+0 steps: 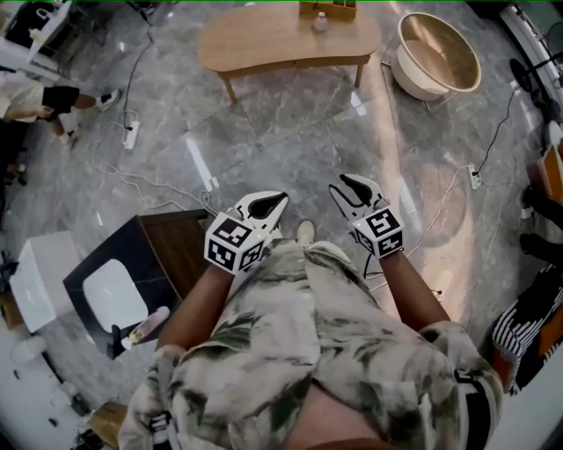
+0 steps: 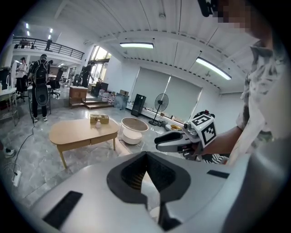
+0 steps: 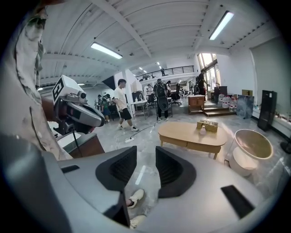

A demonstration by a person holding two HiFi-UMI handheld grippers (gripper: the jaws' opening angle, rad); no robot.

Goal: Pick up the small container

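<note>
- My left gripper (image 1: 278,200) had its jaws closed tip to tip, with nothing caught between them.
- My right gripper (image 1: 341,186) had its jaws parted and empty. Through the gap I saw only grey floor and my pale shoe (image 3: 132,198).
- I held both grippers side by side in front of my body, pointed toward 12 o'clock and well apart from the table.
- The small container (image 1: 320,22), pale and rounded, stood upright at 12 o'clock on the wooden table (image 1: 264,39), near its far edge. Neither gripper touched it.
- A wooden box (image 1: 343,10) sat just beside the small container on the table's far edge. What it held was too small for me to tell.
- A round beige tub (image 1: 437,54) stood on the floor at 1 o'clock, near the table's right end, and its inside looked empty.
- At 8 o'clock a dark cabinet (image 1: 176,250) carried a shallow white tray (image 1: 114,294), which also looked empty.
- A white box (image 1: 40,277) stood at 9 o'clock just beside the cabinet; I could not see inside it.
</note>
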